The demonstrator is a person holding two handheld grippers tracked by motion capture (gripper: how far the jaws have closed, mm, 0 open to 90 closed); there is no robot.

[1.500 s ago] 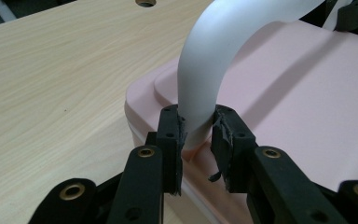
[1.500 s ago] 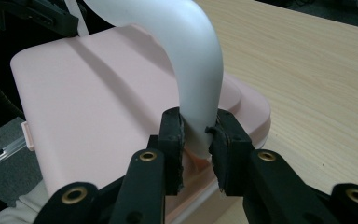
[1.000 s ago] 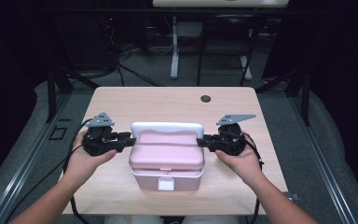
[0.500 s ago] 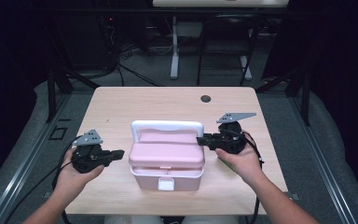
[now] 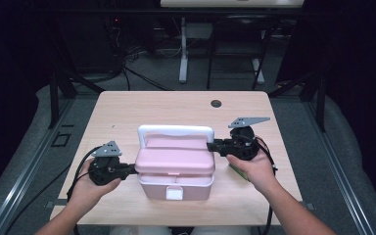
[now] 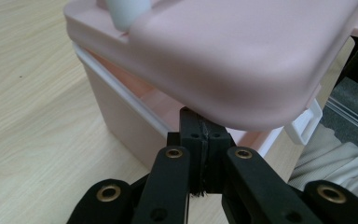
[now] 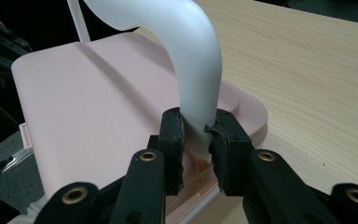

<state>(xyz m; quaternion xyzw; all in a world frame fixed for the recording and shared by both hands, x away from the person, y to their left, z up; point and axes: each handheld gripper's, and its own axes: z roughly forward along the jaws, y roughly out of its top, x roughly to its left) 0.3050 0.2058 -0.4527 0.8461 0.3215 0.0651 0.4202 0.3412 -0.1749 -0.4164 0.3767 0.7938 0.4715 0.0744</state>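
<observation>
2 grippers are working on 1 pink box (image 5: pixel 175 171), which is sitting near the front edge of the counter (image 5: pixel 176 107), between the person's hands. The right gripper (image 5: pixel 214 145) is pinching the right leg of the white handle (image 7: pixel 191 60) where it meets the lid (image 6: pixel 242 56), its jaws pressing on both sides of the plastic. The left gripper (image 6: pixel 200 135) is sitting with its jaws pressed together and nothing between them; its tip is lying in the gap under the left edge of the lid, just above the rim of the box's lower half. The lid is standing slightly raised on that side, and the white latch (image 5: pixel 175 194) at the front is hanging loose. Judged from this, the step in hand is prying the lid open while the handle is being held steady. The next move calls for lifting the closed left tip upward against the lid's underside, keeping the box from sliding on the counter.
</observation>
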